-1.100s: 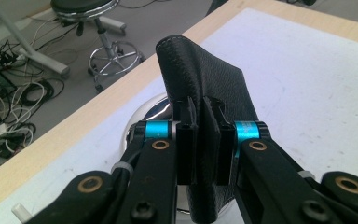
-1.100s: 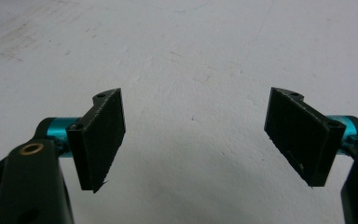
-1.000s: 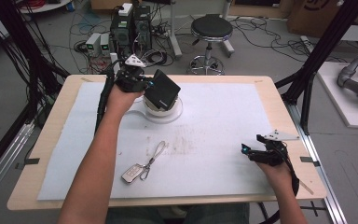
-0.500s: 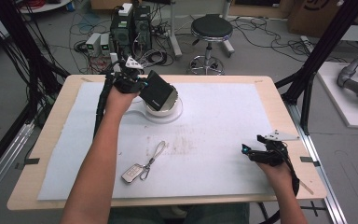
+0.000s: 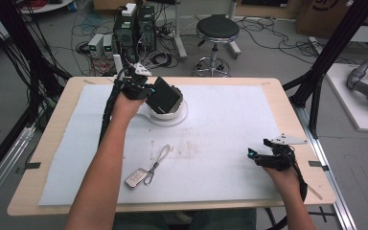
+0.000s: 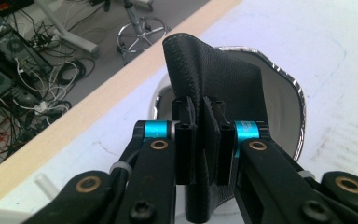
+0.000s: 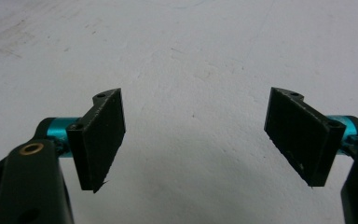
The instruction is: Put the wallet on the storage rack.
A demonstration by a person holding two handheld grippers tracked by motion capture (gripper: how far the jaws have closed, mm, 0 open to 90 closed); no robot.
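The left tool pinches a flat black textured leather wallet upright over a white round metal-rimmed bowl at the worktop's far left. The right tool rests near the right edge, jaws spread, nothing between them.

Lab, computer towers, tangled floor cables, black frame struts

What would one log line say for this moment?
left gripper: shut on black wallet over white bowl | right gripper: open, idle
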